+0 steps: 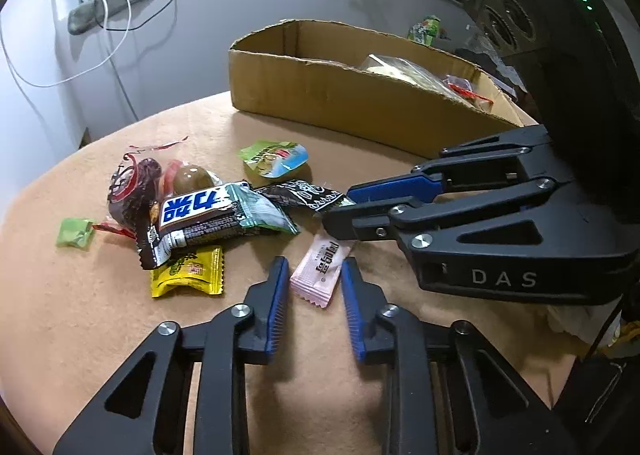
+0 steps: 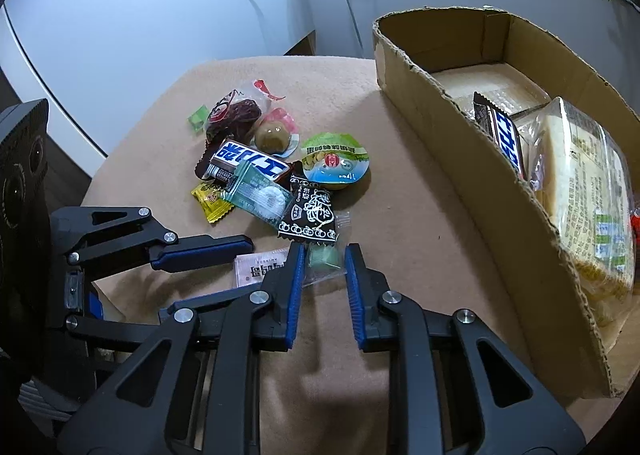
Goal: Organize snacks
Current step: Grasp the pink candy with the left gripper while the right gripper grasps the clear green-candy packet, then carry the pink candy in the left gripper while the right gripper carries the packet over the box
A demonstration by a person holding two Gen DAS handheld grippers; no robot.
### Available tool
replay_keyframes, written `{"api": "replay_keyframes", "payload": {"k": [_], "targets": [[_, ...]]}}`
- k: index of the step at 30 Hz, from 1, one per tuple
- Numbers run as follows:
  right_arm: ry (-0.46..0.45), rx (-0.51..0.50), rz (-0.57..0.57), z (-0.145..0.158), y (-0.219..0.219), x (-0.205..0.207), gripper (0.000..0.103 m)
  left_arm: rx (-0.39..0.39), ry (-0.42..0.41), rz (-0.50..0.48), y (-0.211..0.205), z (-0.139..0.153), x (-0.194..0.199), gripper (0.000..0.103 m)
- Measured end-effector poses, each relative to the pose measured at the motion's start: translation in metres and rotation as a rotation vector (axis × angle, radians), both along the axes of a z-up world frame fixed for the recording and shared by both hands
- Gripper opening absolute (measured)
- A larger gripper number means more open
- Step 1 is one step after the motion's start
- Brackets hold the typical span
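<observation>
- We see our left gripper (image 1: 314,275) lowered over the tan cloth-covered table (image 1: 100,335), its blue pads set narrowly either side of a pink sachet (image 1: 320,273) that lies flat between them.
- The pads sit just beside the sachet's edges — whether they actually press on it we cannot tell.
- Our right gripper (image 2: 322,259) brackets a small green candy in a clear wrapper (image 2: 325,258); the jaws are narrow, and the left pad touches the wrapper's edge, yet a firm grip is not clear.
- The two grippers stand close together, the right one's fingers crossing just above the pink sachet in the left wrist view.
- The loose snack pile (image 2: 256,171) lies beyond both grippers: a chocolate bar, a yellow packet, a black patterned packet, a green-lidded jelly cup (image 2: 335,162).
- The cardboard box (image 2: 472,183) stands at the table's far right — it holds a second chocolate bar (image 2: 506,139) and a bagged cake (image 2: 588,207).
</observation>
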State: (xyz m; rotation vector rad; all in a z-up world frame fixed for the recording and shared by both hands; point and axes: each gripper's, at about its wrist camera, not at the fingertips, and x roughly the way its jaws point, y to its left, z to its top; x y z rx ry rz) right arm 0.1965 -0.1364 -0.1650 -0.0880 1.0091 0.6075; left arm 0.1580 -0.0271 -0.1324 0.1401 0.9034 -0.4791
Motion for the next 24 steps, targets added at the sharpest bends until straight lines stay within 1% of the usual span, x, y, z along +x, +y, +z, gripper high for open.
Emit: {"api": "replay_keyframes", "payload": {"k": [4,9,12,19,24], "targets": [[0.002,0.004,-0.006,-0.001,-0.004,-0.002,0.021,0.012,-0.003,-0.027,-0.003,0.001,-0.003,0.024],[0.003,0.019,-0.038,0.0,-0.011,-0.002,0.021,0.055,-0.017,-0.053,-0.014,0.001,-0.003,0.022],[0.002,0.03,-0.049,0.002,-0.018,-0.007,0.021,0.042,-0.016,-0.051,-0.015,0.002,-0.005,0.02],[0.0,0.054,-0.068,0.006,-0.031,-0.016,0.021,-0.012,-0.01,-0.001,-0.003,0.006,-0.016,0.02],[-0.024,0.071,-0.068,0.017,-0.037,-0.026,0.021,-0.071,-0.019,0.048,0.009,0.016,-0.024,0.02]]}}
